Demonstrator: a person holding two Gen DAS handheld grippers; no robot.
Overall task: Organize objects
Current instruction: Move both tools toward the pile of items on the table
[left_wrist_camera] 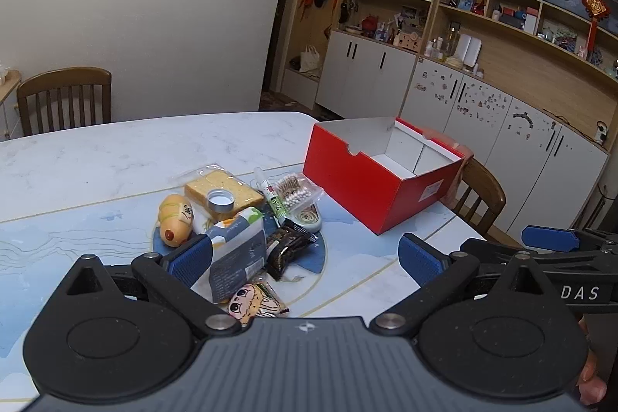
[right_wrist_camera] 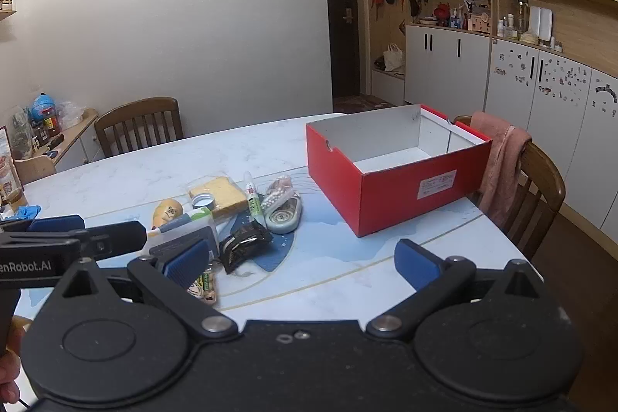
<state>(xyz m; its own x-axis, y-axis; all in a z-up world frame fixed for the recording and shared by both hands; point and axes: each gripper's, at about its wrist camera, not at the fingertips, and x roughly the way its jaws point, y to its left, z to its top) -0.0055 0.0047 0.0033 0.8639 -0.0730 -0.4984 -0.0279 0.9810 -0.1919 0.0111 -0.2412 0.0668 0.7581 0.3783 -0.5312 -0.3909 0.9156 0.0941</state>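
Both claws hover released over the bench [left_wrist_camera: 96, 157], nothing between their pads. The left claw [left_wrist_camera: 305, 257] hangs just above the near edge of the pile. Off its left pad lie the yellow toy [left_wrist_camera: 174, 221] and, beyond it, the wrapped cake [left_wrist_camera: 222, 194] with a metal cap [left_wrist_camera: 220, 200] on top. Dead ahead a blue-grey pouch [left_wrist_camera: 237, 257] leans on the black packet [left_wrist_camera: 287, 248]. Past that sit the green tube [left_wrist_camera: 272, 197], cotton swabs [left_wrist_camera: 295, 194] and tape dispenser [left_wrist_camera: 307, 219]. The red box [left_wrist_camera: 382, 176], open and empty, stands ahead and to the right of both claws.

The right claw [right_wrist_camera: 303, 263] sits over bare bench between pile and box.

Risks, as I judge them:
- The items overlap, so closing on the pouch may drag the packet or pinch two at once.
- The loose cap would likely slide off if the cake is lifted.
- The claws hang close together, so both reaching for the pile could make them collide.
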